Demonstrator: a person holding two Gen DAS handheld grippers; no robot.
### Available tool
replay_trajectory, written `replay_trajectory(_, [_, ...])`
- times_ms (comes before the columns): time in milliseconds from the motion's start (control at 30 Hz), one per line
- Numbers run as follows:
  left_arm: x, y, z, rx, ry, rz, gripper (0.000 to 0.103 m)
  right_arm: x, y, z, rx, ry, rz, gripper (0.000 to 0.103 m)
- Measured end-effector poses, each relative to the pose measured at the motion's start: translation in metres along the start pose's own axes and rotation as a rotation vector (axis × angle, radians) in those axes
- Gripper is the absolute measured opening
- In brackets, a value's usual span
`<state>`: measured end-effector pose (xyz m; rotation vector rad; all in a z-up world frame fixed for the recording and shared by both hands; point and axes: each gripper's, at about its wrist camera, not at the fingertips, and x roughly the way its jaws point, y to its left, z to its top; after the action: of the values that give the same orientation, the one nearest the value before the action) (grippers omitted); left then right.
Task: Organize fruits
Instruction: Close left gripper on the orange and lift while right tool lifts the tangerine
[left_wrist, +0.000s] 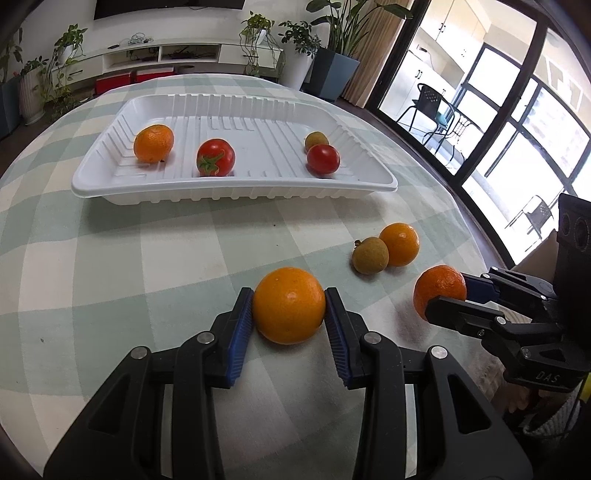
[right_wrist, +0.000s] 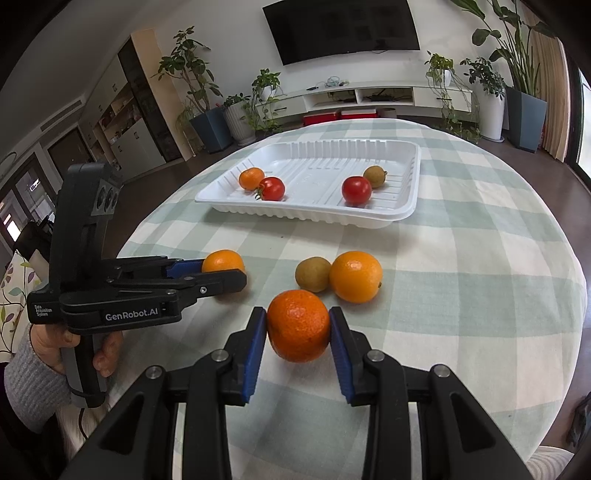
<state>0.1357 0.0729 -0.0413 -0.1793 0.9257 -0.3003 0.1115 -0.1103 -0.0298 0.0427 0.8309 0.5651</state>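
Left wrist view shows your left gripper (left_wrist: 289, 306) clamped on a smooth orange (left_wrist: 289, 305) and your right gripper (right_wrist: 297, 326) clamped on a rougher mandarin (right_wrist: 298, 325), both fruits low over the checked tablecloth (left_wrist: 147, 258), with the white tray (left_wrist: 236, 186) beyond.

Fruit before the tray – some already in it.
Your tray (left_wrist: 110, 177) lies behind on the table (left_wrist: 110, 258); four fruits inside, four in front – one between each gripper's pads.
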Motion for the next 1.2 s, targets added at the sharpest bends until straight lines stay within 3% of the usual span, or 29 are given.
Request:
replay_trajectory(667, [-0.021,0.004,0.012,-0.019,-0.042,-0.007,0.035,-0.003,-0.001,0.008,0.033,-0.014,0.027,0.037])
replay_trajectory(1200, [-0.032,0.015,0.035,-0.022,-0.078,0.023,0.035,0.002,-0.004,0.041,0.029,-0.042,0.037,0.037])
